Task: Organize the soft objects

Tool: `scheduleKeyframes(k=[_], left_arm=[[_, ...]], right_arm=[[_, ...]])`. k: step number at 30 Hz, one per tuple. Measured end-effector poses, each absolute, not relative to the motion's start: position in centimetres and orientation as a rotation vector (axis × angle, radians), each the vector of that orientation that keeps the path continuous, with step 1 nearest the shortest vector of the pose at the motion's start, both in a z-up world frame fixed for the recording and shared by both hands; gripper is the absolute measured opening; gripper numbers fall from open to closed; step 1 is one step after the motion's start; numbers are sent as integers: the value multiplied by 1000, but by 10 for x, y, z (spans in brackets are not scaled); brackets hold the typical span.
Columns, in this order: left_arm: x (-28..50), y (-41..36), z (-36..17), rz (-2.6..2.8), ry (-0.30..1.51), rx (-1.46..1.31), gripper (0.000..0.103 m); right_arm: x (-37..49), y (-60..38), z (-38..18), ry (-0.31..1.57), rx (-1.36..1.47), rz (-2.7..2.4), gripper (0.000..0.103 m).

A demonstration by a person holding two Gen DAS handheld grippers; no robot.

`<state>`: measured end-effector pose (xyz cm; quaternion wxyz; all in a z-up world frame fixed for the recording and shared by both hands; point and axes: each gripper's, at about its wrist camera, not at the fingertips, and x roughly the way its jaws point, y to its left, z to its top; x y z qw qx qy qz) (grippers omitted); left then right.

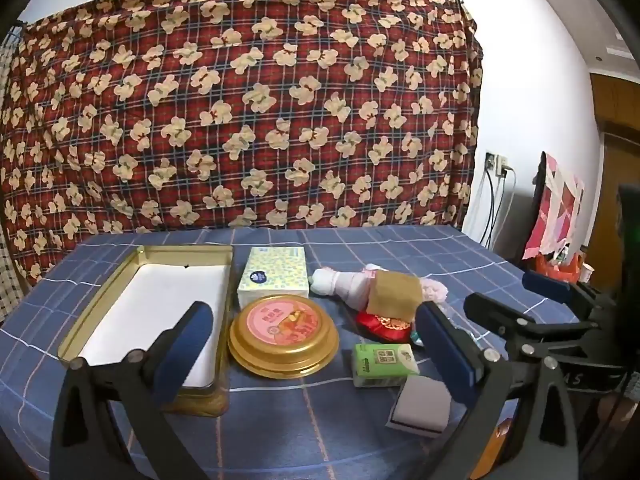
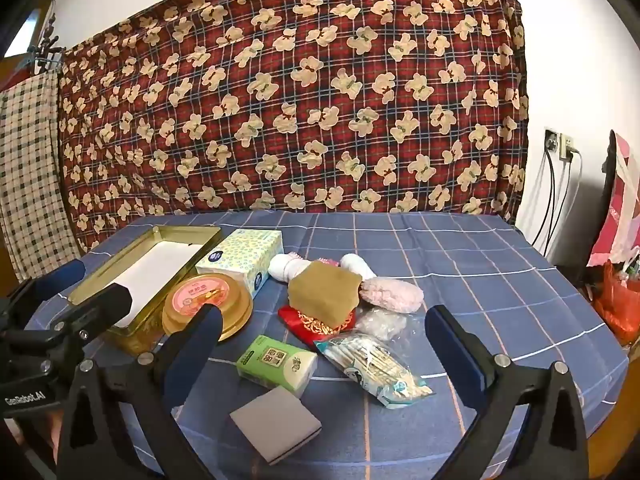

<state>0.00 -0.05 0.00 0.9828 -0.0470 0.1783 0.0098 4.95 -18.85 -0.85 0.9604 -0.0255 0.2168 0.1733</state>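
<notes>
Both hand-held grippers (image 1: 316, 340) (image 2: 324, 340) wide open, empty.

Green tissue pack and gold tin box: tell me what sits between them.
The round gold tin lies between the green tissue pack and gold tin box, clearest in the right wrist view.

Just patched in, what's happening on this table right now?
Nothing is being handled yet. The left gripper and right gripper both hover open and empty over the near edge of the blue checked table. The gold tin at left sits open with only its white lining showing. The soft things are loose beside it: tissue box, green tissue pack, grey sponge, cotton swab bag, rolled socks.
</notes>
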Motion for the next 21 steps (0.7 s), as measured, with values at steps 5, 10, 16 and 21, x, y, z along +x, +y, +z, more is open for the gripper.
scheduleKeyframes(k=[5,10,16,21], left_arm=[[0,4,0,19,361,-109,103],[1,-2,0,28,357,-89,103],[1,-3,0,31,357,-83,103],[1,-3,0,31,359,-80,103]], right_arm=[[50,-189,-11,447,-49,350,102],[50,-190,-13,450,-45,353,102],[50,-190,-15,454,-40,356,102],[50,-191,-16,456,-36,356,102]])
